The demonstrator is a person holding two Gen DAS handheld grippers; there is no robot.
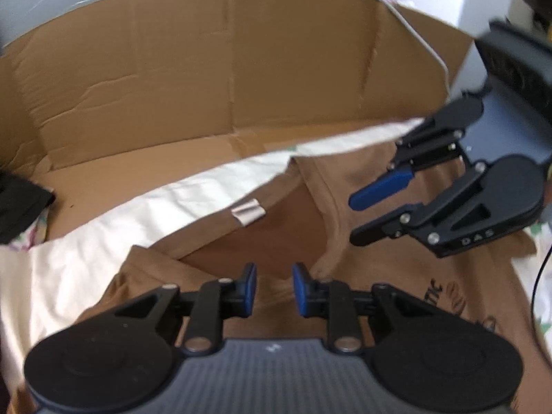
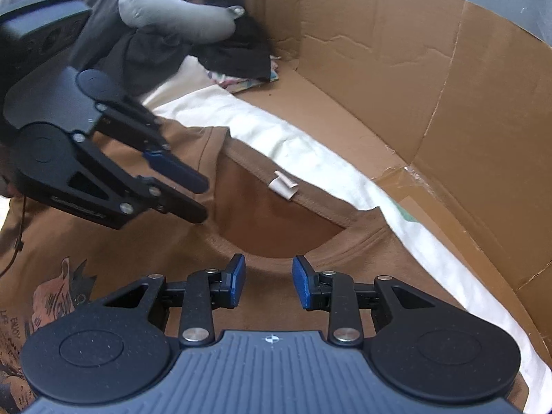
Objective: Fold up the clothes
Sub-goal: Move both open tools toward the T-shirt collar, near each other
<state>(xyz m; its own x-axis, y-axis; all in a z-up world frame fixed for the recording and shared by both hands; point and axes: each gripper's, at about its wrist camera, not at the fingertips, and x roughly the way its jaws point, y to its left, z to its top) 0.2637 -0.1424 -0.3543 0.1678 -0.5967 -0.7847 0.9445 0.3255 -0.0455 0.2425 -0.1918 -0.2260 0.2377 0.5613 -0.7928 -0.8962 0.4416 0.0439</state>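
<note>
Left gripper [image 1: 274, 284], bottom centre of its own view: jaws stood a little apart, nothing between the blue pads; brown cloth showed through the gap. I could not tell whether the tips grazed the fabric below. Right gripper [image 2: 269, 283], bottom centre of the right view: jaws parted somewhat wider, also holding nothing, poised just short of the collar edge. Each gripper also showed in the other's view, to the side, jaws apart.

The brown T-shirt [image 2: 138, 248] lay flat, print up, neck opening [image 2: 276, 220] mid-frame with a small white label [image 2: 284, 184] at its far rim. It lay on a white cloth [image 2: 310, 145], inside a cardboard box [image 2: 414, 86]. Dark clothes [image 2: 234, 48] and a grey neck pillow [image 2: 179, 10] were piled upper left.

Judgement: light, limp, not fragile; would sag and crease. The ribbed collar or shoulder seams looked the firmest places to pinch, one side per gripper.
</note>
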